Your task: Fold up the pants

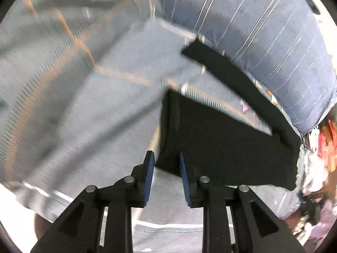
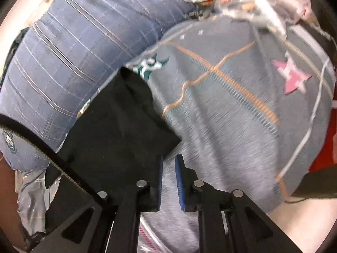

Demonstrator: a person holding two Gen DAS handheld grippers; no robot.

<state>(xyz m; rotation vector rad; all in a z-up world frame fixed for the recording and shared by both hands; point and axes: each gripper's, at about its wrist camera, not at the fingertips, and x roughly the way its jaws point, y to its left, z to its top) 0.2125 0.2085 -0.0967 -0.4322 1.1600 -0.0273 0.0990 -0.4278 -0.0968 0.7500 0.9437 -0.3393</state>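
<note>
Black pants lie on a grey patterned bedspread, one leg running up along a blue striped pillow. My left gripper is open, its blue pads straddling the near left edge of the black cloth without closing on it. In the right wrist view the pants lie left of centre. My right gripper is open by a narrow gap, just right of the cloth's corner, with grey bedspread showing between the pads.
A blue striped pillow borders the pants at the back. Crinkled plastic bags and red items lie at the bed's side. A black toothed strap crosses the lower left of the right view.
</note>
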